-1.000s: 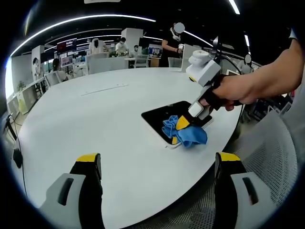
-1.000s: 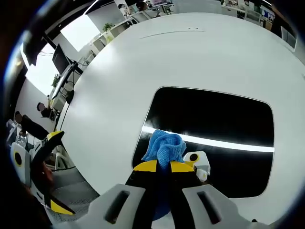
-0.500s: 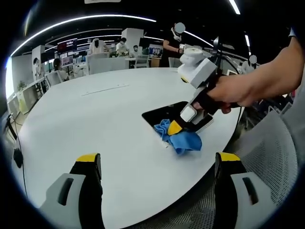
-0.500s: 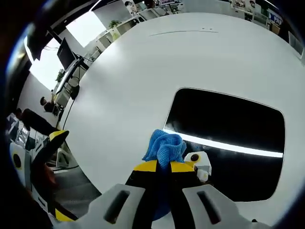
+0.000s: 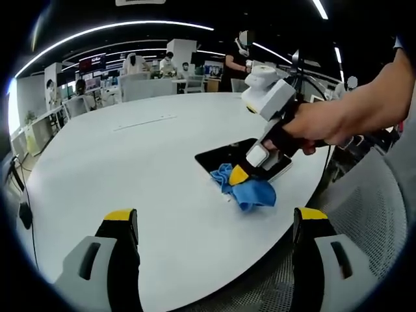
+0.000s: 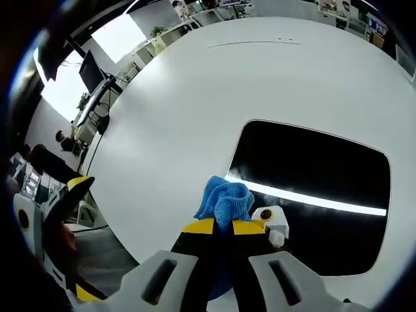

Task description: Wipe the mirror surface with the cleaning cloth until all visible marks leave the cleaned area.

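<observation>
Covering the mirror (image 6: 312, 175) corner, bunched cloth (image 6: 224, 200) hides any marks.

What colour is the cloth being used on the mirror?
The cloth is blue, seen best in the right gripper view, pinched in the right hand-held gripper.

mirror (image 5: 229, 158) near corner hidden under blue cloth (image 5: 250, 190), far side behind right gripper (image 5: 239, 175), background people too small
</observation>
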Demonstrator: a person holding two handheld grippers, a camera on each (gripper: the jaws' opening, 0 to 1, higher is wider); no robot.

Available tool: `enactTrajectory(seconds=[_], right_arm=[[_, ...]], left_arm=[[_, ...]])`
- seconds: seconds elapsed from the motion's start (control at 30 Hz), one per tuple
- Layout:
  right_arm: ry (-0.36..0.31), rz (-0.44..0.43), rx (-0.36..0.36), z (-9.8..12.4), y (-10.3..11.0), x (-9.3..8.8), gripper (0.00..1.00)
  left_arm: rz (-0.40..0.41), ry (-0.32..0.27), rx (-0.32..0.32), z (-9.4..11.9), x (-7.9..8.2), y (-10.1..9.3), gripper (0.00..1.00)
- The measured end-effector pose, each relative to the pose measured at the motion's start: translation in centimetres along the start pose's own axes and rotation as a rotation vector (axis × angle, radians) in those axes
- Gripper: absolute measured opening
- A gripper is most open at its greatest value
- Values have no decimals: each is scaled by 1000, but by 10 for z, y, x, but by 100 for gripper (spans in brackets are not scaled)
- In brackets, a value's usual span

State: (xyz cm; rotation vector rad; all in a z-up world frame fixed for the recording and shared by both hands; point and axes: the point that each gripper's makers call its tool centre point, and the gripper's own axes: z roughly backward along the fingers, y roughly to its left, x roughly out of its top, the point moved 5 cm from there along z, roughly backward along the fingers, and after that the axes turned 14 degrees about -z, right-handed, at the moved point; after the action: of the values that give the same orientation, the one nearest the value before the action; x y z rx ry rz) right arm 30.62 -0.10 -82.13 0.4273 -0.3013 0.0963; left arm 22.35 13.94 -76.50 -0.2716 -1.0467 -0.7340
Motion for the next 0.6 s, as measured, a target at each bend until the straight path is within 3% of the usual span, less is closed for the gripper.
enactTrajectory(seconds=[0.6], right_arm=[[-10, 8, -7, -9, -2, 26, 2]], left_arm=[[-1, 4, -3, -1, -2, 0, 98]])
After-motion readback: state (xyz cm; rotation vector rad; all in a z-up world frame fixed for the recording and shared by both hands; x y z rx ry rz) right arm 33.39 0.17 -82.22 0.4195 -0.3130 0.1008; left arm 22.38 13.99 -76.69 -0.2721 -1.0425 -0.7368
